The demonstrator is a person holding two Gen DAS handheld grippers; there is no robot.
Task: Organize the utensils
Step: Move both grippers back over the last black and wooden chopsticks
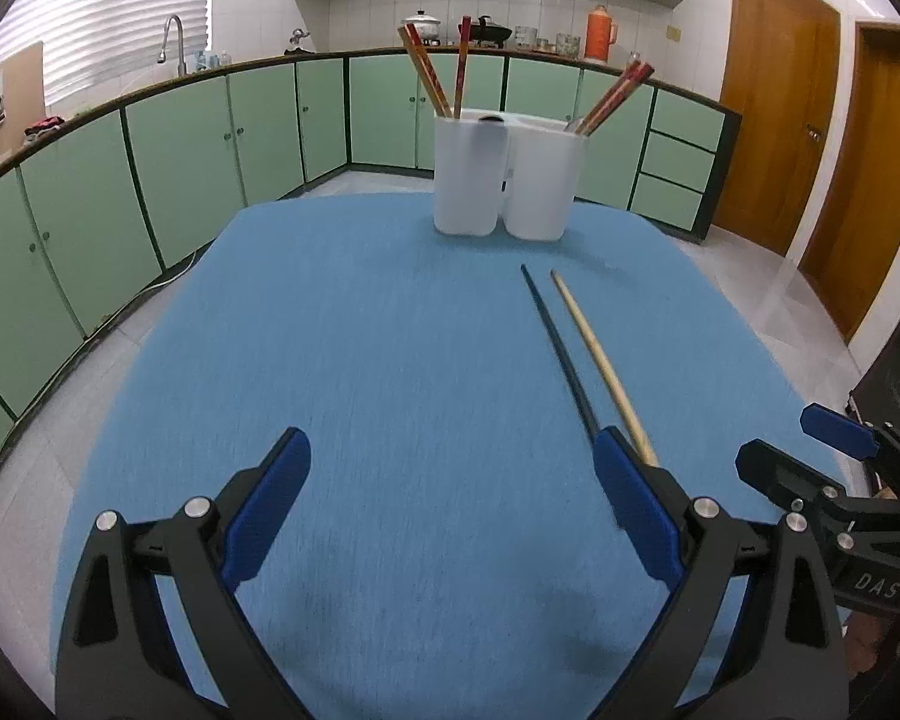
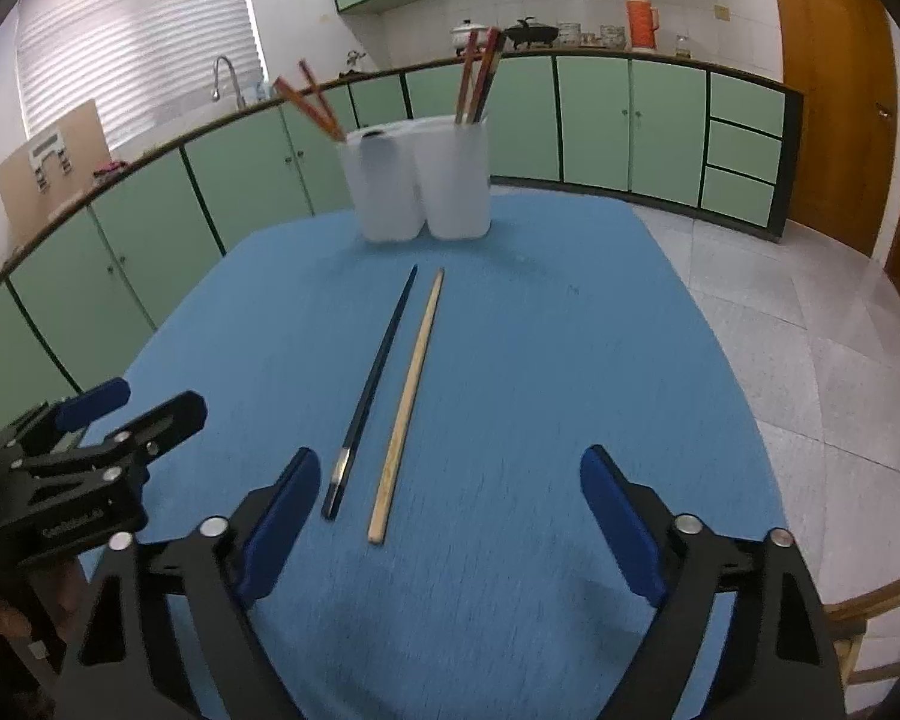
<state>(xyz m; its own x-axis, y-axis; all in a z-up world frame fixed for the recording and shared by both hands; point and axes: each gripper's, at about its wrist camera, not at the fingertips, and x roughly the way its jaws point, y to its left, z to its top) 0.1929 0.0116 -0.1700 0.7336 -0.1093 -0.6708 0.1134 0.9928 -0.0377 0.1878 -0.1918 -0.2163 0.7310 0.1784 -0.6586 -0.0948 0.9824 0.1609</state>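
Gaping right gripper (image 2: 450, 480) over chopsticks (image 2: 411, 402)

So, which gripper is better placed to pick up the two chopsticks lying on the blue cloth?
Probably the right gripper. Its open jaws already frame the near ends of the dark chopstick and the wooden chopstick. The left gripper, also open, has them off to its right side, over bare blue cloth.

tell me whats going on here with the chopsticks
A person holds a gripper in each hand above a blue-covered table. Both the left gripper and the right gripper are open and hold nothing. A dark chopstick and a light wooden chopstick lie side by side on the cloth. Behind them, a white two-compartment holder already has reddish chopsticks standing in it.
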